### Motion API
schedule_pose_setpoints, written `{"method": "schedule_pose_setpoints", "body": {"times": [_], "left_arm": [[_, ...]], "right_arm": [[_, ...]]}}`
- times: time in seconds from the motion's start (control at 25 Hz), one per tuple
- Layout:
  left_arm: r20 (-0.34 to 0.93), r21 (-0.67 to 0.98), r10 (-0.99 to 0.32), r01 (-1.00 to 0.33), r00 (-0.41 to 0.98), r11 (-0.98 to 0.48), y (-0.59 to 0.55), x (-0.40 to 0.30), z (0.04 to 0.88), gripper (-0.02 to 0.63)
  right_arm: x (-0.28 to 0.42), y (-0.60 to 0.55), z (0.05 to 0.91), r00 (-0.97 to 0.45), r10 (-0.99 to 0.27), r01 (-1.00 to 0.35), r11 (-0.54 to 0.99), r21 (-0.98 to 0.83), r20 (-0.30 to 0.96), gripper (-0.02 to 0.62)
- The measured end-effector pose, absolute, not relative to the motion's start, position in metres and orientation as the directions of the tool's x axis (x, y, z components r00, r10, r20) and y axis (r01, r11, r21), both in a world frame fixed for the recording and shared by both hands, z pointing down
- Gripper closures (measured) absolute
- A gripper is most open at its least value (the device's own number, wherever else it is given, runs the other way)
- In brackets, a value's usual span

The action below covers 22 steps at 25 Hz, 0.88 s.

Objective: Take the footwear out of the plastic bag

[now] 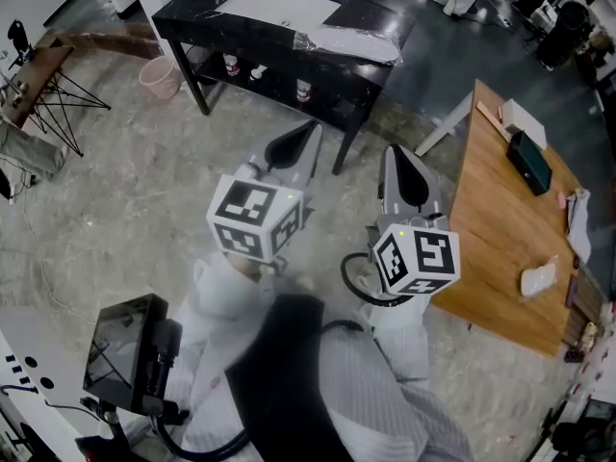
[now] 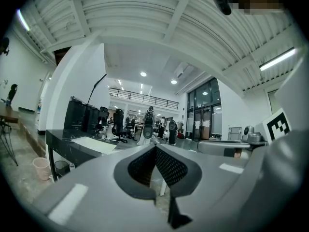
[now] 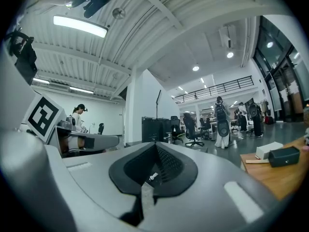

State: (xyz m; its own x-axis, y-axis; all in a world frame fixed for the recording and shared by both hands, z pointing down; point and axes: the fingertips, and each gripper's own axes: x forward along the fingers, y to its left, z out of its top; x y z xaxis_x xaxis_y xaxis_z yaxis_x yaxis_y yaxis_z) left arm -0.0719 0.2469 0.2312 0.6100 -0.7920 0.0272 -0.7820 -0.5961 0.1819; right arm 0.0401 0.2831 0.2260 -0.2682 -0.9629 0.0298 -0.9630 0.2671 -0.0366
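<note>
Though too small in the head view to be told as bag or shoe, a pale bundle (image 1: 539, 278) lies on the wooden table (image 1: 491, 229), toward its near right end. Its long axis is slanted, with the narrower end pointing toward the table's right edge. A second pale thing (image 1: 577, 221), long and thin, lies along that same edge beyond it. Farther up the table sit a black case (image 1: 530, 162) and a white box (image 1: 527, 123), both well apart from the bundle. The right gripper (image 1: 409, 176) hangs over the floor (image 1: 125, 191) just left of the table. Its jaws are pressed together with nothing between them, and they point away from the person, not at the bundle. The left gripper (image 1: 294, 147), beside it and farther from the table, is likewise closed on nothing and aims toward the black table (image 1: 279, 12). A pink bin (image 1: 159, 77) stands at that table's left end.
</note>
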Motion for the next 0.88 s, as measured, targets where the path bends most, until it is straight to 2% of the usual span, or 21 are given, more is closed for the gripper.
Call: {"method": "schedule_pose_setpoints", "body": {"times": [0.44,0.88], "left_arm": [[0.086,0.191,-0.797,-0.795,0.598,-0.576,0.192,-0.054,0.255,0.606],[0.100,0.223,-0.774,-0.772,0.625,-0.595,0.006,-0.042,0.279,0.606]], "right_arm": [[0.058,0.228,0.251,-0.294,-0.953,-0.955,0.290,-0.068,0.072,0.581],[0.068,0.042,0.272,-0.285,-0.953,-0.958,0.280,-0.060,0.107,0.581]]}}
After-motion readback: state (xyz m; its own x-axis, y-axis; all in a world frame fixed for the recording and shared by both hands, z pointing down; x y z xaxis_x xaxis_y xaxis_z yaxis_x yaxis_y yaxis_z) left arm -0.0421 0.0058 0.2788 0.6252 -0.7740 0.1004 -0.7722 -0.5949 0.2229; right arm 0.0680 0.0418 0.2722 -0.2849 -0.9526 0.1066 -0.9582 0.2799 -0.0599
